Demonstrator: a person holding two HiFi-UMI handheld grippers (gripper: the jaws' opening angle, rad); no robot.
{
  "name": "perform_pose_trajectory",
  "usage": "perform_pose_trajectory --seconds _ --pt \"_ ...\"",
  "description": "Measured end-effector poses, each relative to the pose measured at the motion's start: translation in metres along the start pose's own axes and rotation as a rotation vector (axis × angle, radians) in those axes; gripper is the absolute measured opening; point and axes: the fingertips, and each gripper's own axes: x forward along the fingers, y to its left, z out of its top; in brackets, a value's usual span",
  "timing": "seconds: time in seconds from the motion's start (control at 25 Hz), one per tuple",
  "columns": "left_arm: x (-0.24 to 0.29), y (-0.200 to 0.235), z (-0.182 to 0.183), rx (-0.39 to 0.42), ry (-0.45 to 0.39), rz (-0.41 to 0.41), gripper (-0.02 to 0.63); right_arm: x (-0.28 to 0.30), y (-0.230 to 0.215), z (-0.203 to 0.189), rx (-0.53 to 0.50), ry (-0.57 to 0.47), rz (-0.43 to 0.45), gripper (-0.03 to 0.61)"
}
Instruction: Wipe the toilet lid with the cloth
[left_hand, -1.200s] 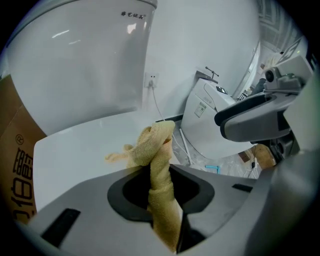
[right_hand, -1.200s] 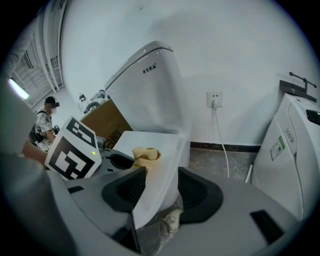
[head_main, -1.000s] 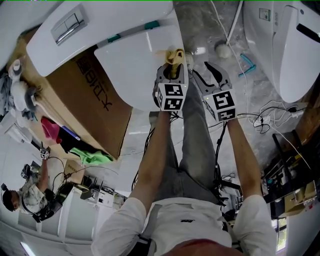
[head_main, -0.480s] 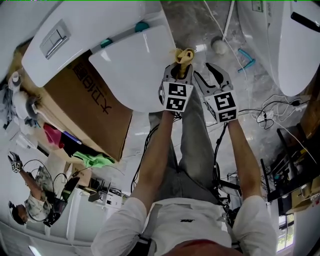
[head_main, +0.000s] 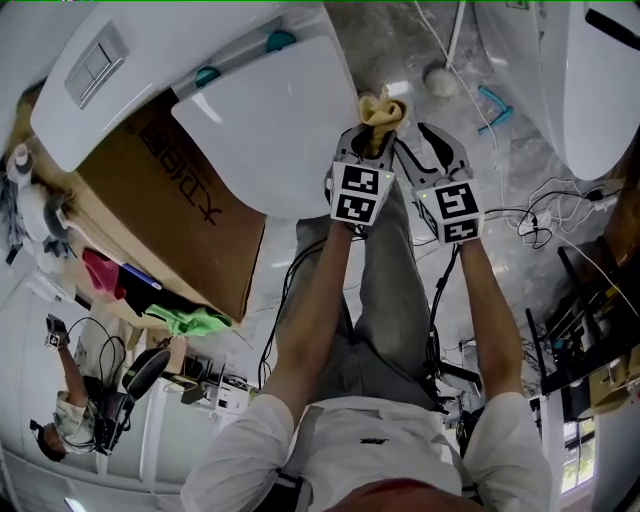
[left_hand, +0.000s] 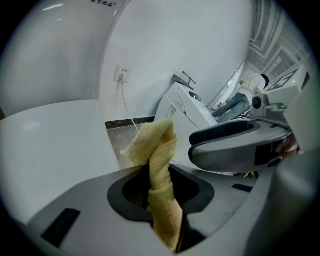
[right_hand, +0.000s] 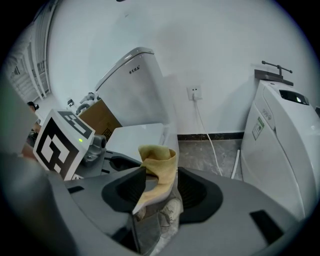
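The left gripper (head_main: 371, 138) is pinching the yellow cloth (left_hand: 159, 165); its jaws are closing tight on the cloth's lower part while the free end is standing up above them in a loose twist. The gripper is hovering just off the rim of the white toilet lid (head_main: 265, 130), on the side of the lid away from the cardboard box (head_main: 170, 210). The cloth is hanging beyond that rim, over the grey floor (head_main: 400, 40), and is not touching the lid. The lid itself is lying shut and is showing a bare, glossy top.

The right gripper (head_main: 438, 150) is riding beside the left one, one step farther out from the lid. Its jaws are standing apart with a narrow gap between them. In the right gripper view the cloth's tip is showing in line with that gap, but whether it is touching those jaws cannot be told.

Both of the person's forearms (head_main: 315, 300) are reaching forward from the shoulders, straight and nearly parallel, and the marker cubes are facing up toward the head camera. The left forearm is running alongside the lid's near edge, and the right one is lying farther from the lid. The cistern (head_main: 110, 75) is rising behind the lid's hinge end.
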Motion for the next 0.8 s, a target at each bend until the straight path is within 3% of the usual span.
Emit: perform_pose_trajectory --seconds 0.48,0.8 --pt "-0.028 0.039 -0.038 0.047 0.021 0.042 0.112 0.014 0.06 -0.011 -0.048 0.019 -0.003 0.216" --pt "-0.059 0.072 -0.062 0.006 0.027 0.09 0.114 0.027 0.101 -0.006 -0.099 0.032 0.022 0.216"
